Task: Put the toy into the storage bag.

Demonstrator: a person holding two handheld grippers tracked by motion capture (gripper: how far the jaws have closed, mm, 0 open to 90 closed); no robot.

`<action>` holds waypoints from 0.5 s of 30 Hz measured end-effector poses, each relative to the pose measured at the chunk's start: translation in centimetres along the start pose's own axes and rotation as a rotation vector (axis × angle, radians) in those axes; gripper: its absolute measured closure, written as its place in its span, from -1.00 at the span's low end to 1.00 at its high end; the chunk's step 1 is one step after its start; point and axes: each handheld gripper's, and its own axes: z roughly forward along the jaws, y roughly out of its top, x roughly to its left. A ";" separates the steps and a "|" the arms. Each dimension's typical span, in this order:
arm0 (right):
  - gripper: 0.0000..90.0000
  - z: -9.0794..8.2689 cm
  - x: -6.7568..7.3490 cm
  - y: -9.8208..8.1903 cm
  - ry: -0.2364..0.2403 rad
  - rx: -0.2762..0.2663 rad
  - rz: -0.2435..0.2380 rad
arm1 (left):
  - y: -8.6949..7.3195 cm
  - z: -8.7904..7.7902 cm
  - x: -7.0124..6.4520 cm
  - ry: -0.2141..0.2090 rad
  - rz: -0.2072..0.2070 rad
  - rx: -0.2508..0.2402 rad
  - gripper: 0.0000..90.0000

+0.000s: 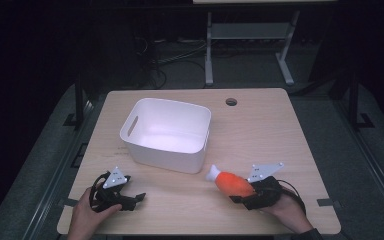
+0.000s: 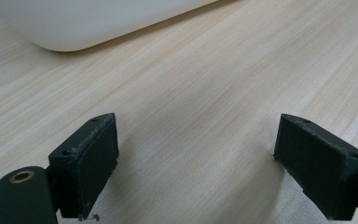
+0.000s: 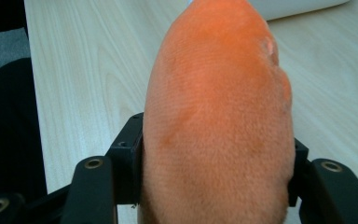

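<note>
Hands are working at the table's near edge: right gripper is pinching a soft, light orange plush toy around its squashy middle, while left gripper is resting spread and empty. Beyond, a white bin is sitting open, with bare tabletop around.

Black gripper, grey three-cornered plate
</note>
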 end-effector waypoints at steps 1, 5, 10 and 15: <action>-0.07 -0.1 -0.1 0.0 0.000 -0.004 -0.004 | 0.0 0.0 0.0 0.000 0.000 0.000 -0.72; -0.07 -0.4 -0.4 0.2 0.000 -0.006 -0.003 | 0.0 0.0 0.0 0.000 0.000 0.000 -0.72; -0.08 -0.6 -0.8 0.6 0.004 -0.012 -0.014 | 0.0 0.0 0.0 0.000 0.000 0.000 -0.72; -0.08 -0.8 -1.0 1.2 0.014 -0.012 -0.023 | 0.0 0.0 0.0 -0.001 -0.004 0.000 -0.72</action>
